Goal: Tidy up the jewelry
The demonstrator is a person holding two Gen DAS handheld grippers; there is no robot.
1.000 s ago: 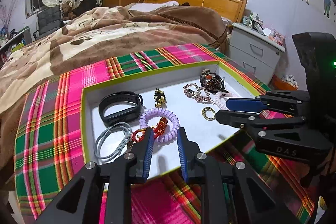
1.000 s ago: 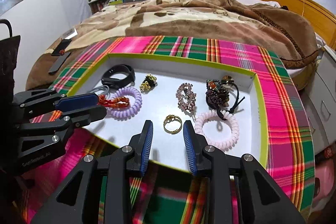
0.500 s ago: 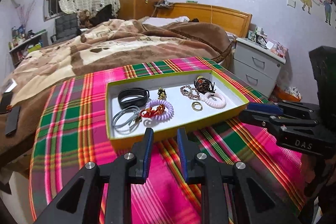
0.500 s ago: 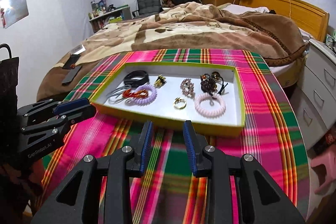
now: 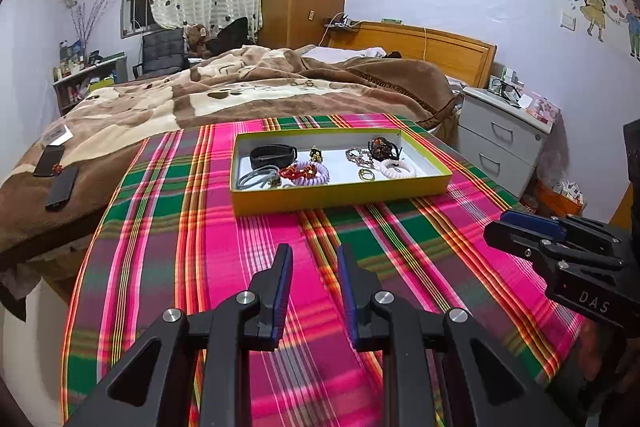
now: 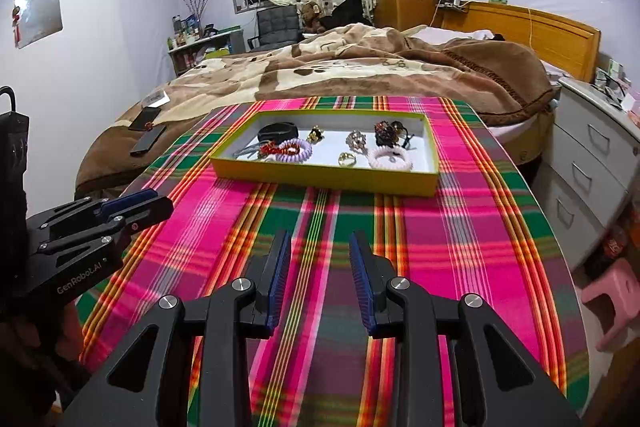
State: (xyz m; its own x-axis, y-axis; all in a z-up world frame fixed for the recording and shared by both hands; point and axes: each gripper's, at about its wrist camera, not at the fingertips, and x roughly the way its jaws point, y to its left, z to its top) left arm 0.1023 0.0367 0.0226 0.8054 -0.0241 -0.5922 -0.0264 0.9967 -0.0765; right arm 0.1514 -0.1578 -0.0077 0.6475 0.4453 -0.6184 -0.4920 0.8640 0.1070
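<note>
Both grippers have drawn well back from the tray (image 5: pixel 340 193) since a second ago: then their fingertips hung over its near rim and the jewelry filled the view; now the tray lies far ahead on the plaid-covered counter (image 5: pixel 256 259), with a broad stretch of cloth between it and the fingers.

Left gripper (image 5: pixel 314 291): empty, jaws set a moderate gap apart, blue pads facing each other, held above the cloth and aimed at the tray's near wall. Right gripper (image 6: pixel 320 281): likewise empty, jaws slightly wider, pointing at the tray from the near side. Each gripper shows at the edge of the other's view, apart from one another.

Tray: shallow rectangular box, yellow-green walls, white floor, resting flat on the counter just before the bed (image 5: pixel 248 87). Contents, left to right in the left wrist view: a black band (image 5: pixel 273 155) at the back left; grey loops (image 5: pixel 256 177) in front of it; a lilac coil tie (image 5: pixel 314 174) with a red beaded piece (image 5: pixel 294 171) lying across it; a small gold and black ornament (image 5: pixel 316 154) behind the coil; a pale beaded clip (image 5: pixel 358 155); a dark beaded cluster (image 5: pixel 382 147) at the back right; a gold ring (image 5: pixel 366 175) near the front; a pink coil tie (image 5: pixel 398 169) just beside the ring. Nothing is held or touched by either gripper.
</note>
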